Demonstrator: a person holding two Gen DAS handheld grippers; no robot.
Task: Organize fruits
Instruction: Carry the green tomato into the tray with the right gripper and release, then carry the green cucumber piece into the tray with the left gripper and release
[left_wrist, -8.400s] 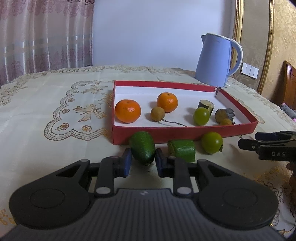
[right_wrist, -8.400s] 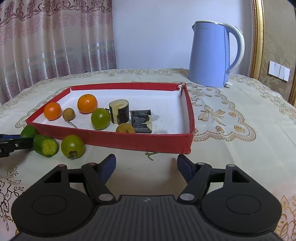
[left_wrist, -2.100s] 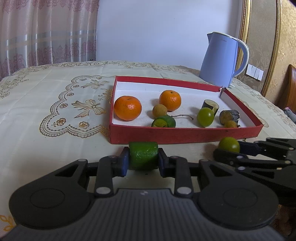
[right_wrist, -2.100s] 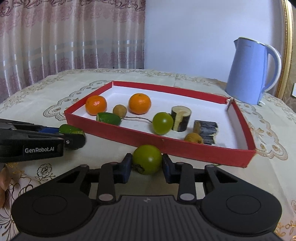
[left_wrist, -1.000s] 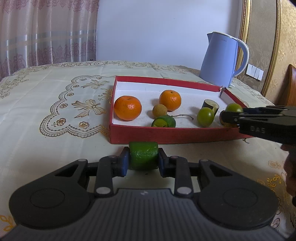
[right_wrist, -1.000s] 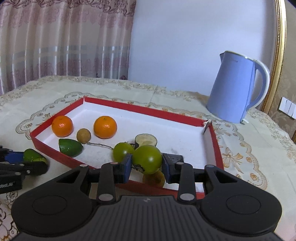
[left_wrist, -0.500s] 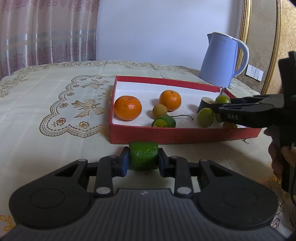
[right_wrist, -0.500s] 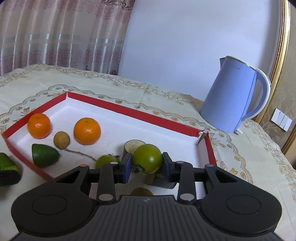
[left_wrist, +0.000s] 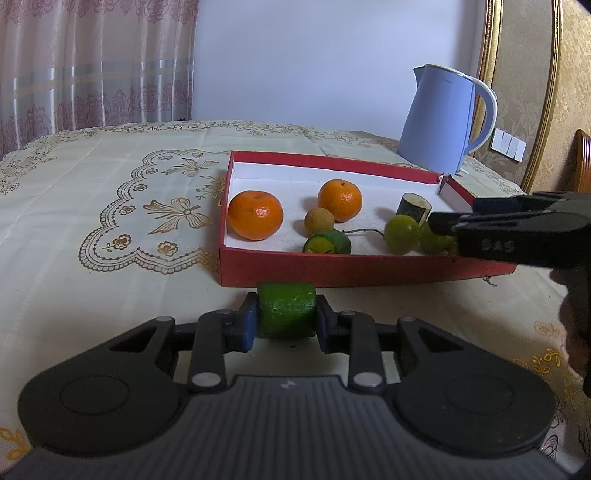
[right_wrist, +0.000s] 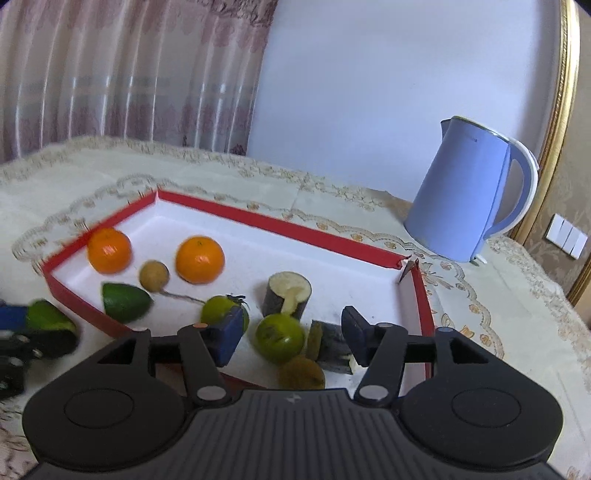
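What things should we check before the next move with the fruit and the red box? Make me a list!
1. Right claw opening, pads off the round green fruit: ok.
2. That fruit inside the red box: ok.
3. Fruit lying still: cannot tell, the picture is blurred.
4. Left claw gripping the green chunk: ok.
5. Green chunk inside the box: not ok, it is in front of the near wall.
6. Free white floor at the back of the box: ok.
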